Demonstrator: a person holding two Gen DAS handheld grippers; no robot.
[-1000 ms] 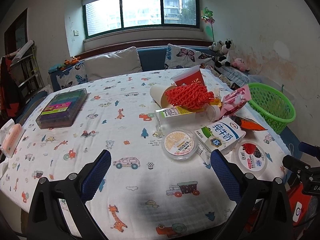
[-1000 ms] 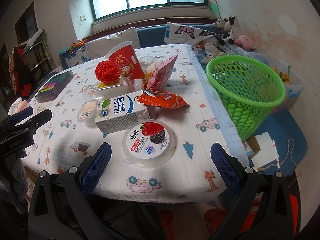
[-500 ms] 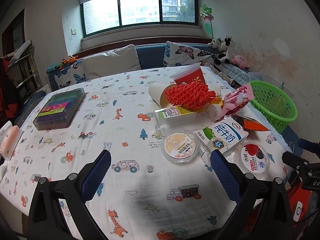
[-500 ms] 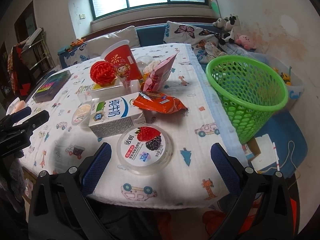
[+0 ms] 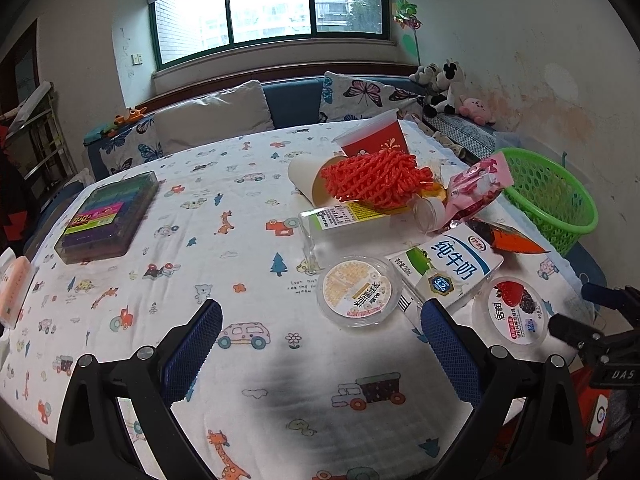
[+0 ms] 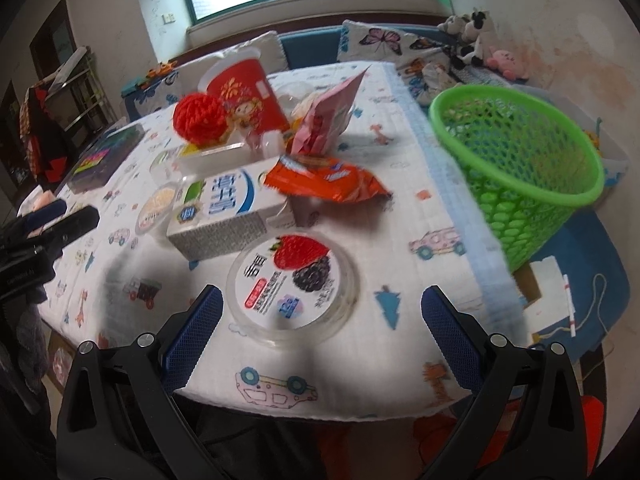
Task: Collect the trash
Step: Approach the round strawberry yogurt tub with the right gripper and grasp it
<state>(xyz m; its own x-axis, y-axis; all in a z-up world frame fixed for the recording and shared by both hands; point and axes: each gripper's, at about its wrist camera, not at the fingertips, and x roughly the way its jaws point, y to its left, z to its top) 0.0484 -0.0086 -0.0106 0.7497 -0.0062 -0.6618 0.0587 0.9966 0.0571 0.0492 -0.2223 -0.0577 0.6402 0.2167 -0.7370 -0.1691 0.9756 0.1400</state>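
Trash lies on the printed tablecloth (image 5: 248, 184): a berry yogurt tub (image 6: 294, 282), a milk carton (image 6: 226, 210), an orange snack wrapper (image 6: 328, 180), a pink bag (image 6: 326, 120), a red cup (image 6: 242, 92), red foam netting (image 5: 376, 178) and a beige-lidded tub (image 5: 358, 290). A green mesh basket (image 6: 516, 164) stands off the table's right edge. My right gripper (image 6: 320, 332) is open, just short of the berry tub. My left gripper (image 5: 320, 340) is open and empty over the cloth, short of the beige tub.
A box of coloured items (image 5: 106, 212) lies at the table's left. A sofa with cushions (image 5: 216, 116) and plush toys (image 5: 440, 88) runs behind the table. Each gripper shows at the edge of the other's view (image 5: 588, 332).
My right gripper has moved forward and left towards the berry tub, which now sits larger between the fingers. My left gripper has shifted slightly forward.
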